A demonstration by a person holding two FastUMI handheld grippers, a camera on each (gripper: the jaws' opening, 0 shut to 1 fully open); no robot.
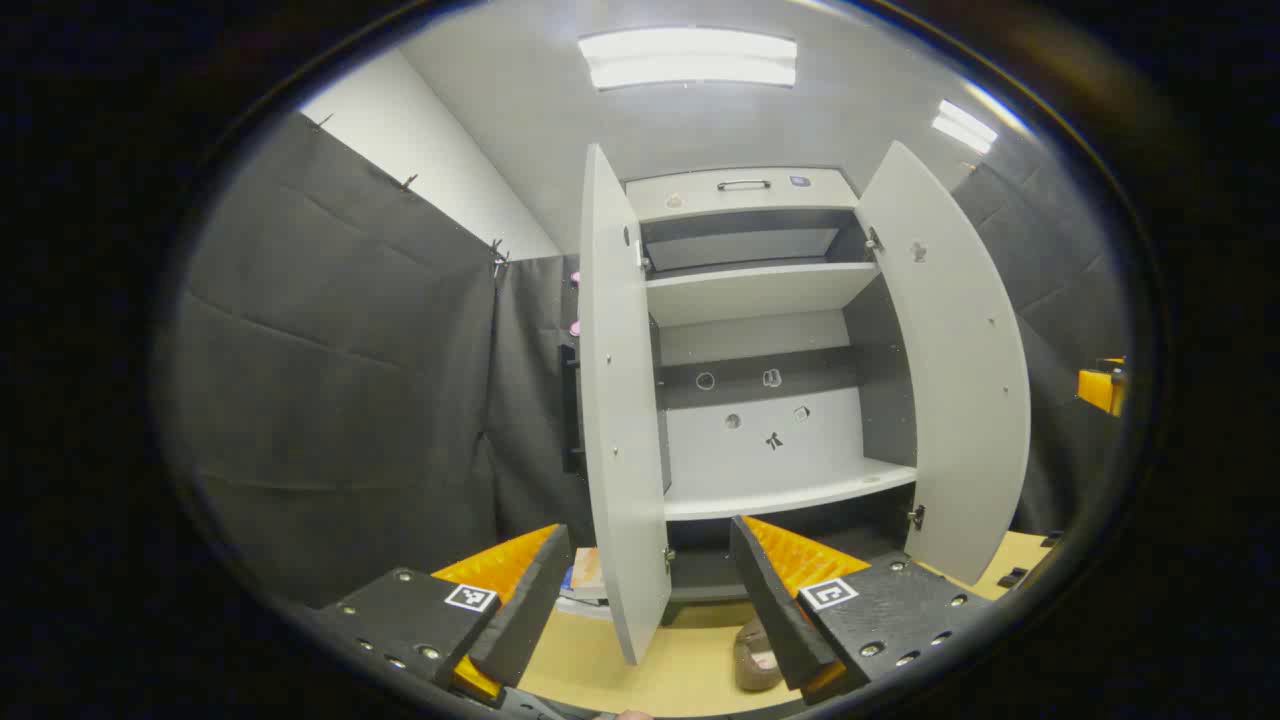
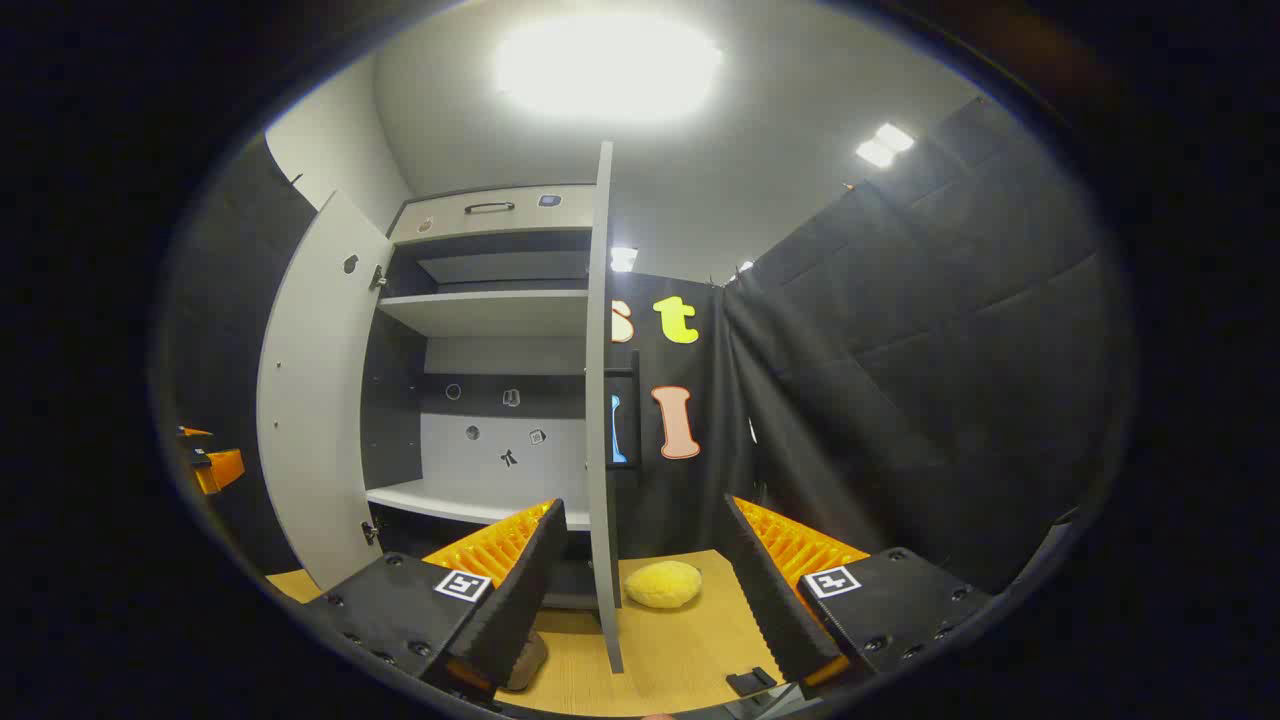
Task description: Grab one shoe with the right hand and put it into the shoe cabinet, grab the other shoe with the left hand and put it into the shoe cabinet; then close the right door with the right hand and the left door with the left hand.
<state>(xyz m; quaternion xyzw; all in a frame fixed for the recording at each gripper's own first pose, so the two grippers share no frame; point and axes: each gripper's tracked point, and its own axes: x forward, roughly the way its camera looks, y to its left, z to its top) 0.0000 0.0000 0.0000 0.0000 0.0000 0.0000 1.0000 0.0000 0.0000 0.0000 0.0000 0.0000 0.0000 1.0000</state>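
Both jaws spread, empty: a brown rounded shoe (image 1: 757, 655) lies low on the tan wooden surface (image 1: 640, 680), beside the left gripper (image 1: 650, 600)'s right finger, and below the right gripper (image 2: 645, 590)'s left finger; white two-door shoe cabinet (image 1: 760, 400) open ahead.

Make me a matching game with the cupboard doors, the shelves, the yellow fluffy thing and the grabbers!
Things:
1. cabinet doors
2. middle shelf
3. yellow fluffy thing
4. left gripper

States:
A. on the wooden floor beside the right door
B. swung open
C. fingers spread, holding nothing
D. bare, no shoe on it

Pairs: 1-B, 2-D, 3-A, 4-C
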